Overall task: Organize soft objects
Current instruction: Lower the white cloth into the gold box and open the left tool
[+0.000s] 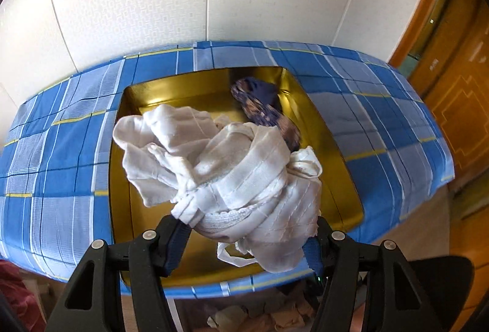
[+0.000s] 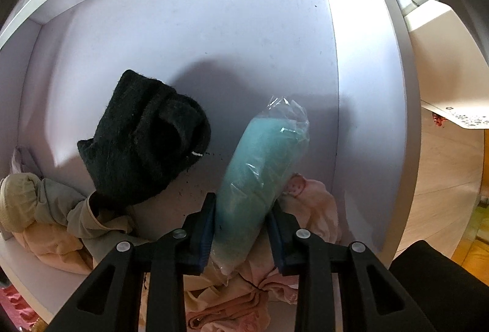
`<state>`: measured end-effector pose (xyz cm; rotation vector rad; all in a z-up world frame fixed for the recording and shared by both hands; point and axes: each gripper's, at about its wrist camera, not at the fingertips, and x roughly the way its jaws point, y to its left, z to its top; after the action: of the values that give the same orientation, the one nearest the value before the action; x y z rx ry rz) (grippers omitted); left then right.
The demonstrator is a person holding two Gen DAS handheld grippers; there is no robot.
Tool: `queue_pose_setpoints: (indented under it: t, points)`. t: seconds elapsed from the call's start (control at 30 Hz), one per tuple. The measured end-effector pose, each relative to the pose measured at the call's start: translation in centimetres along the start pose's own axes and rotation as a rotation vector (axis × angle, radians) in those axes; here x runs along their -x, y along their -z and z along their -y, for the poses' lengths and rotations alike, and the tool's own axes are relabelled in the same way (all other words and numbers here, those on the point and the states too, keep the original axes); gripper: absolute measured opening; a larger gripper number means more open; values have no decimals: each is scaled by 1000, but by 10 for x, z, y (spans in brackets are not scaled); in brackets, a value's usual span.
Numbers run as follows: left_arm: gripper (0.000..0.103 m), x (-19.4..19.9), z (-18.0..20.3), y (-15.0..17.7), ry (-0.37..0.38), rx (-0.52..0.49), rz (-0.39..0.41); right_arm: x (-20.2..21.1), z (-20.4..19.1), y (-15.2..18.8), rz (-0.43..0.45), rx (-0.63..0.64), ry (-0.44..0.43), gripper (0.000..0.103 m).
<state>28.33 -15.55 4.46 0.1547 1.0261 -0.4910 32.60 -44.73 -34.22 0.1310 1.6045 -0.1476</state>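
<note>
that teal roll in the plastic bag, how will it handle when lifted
The teal roll in plastic probably feels soft and light; it bulges between the right gripper fingers. The glossy wrap may be slippery, so it could slide. Its rounded shape might roll if set down.

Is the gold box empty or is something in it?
Not empty. A dark blue patterned cloth lies inside the gold box, toward its far right corner.

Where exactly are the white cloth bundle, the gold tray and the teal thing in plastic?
white cloth bundle (image 1: 241, 167): left wrist view, on its wrapped middle.
gold tray (image 1: 171, 93): left wrist view, on its bare far wall.
teal roll in plastic (image 2: 259, 167): right wrist view, on its mid-body.
</note>
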Motion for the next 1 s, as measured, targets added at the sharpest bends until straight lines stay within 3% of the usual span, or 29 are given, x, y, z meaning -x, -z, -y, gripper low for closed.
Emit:
queue_pose_setpoints:
  t: [0.4,0.63,0.77,1.0]
  points:
    - [64,-71,-20,-45,-84,32,-118,-11,31,-2,-11,-22,-54,29]
    - [64,-112,-22,-69,-155,-20,-168,-12,43,-2,-22,-27,-72,28]
    - [64,-126,-24,-79,-166,-31,-177,-10,44,-7,-29,-24,-70,28]
    - [76,-138,-32,-91,-210,-7,-160,-9,47,-12,-32,-27,-73,28]
